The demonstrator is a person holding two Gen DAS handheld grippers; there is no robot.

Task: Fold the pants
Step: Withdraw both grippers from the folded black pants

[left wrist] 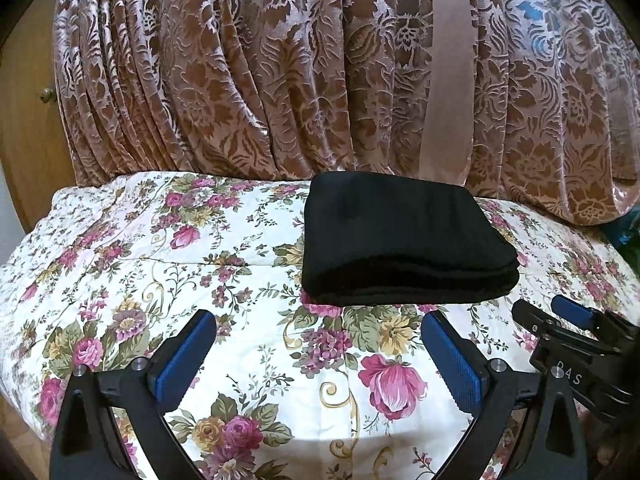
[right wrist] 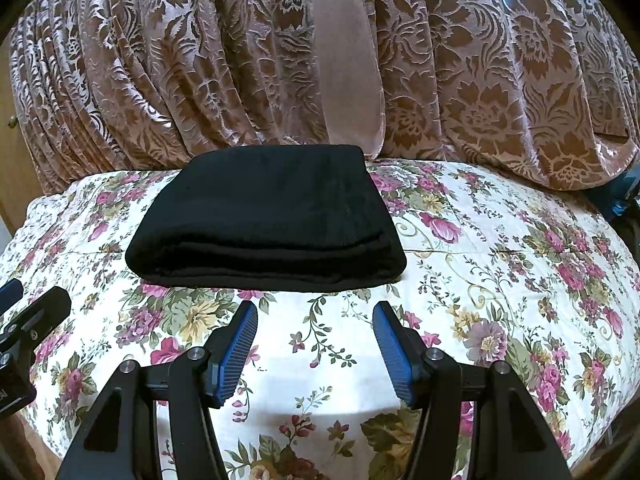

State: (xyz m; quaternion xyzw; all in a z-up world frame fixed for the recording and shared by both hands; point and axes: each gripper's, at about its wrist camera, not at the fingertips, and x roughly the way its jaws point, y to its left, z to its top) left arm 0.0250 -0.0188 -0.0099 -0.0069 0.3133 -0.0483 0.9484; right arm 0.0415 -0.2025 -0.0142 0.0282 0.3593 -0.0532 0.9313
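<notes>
Two tools are hovering over the white rose-print quilted bedspread, both empty: left tool gaping wide, right tool spread less. The folded black fleece pants are lying just ahead, near the brown floral velvet curtain. The pants' far edge and inner layers are lost in blackness.
</notes>
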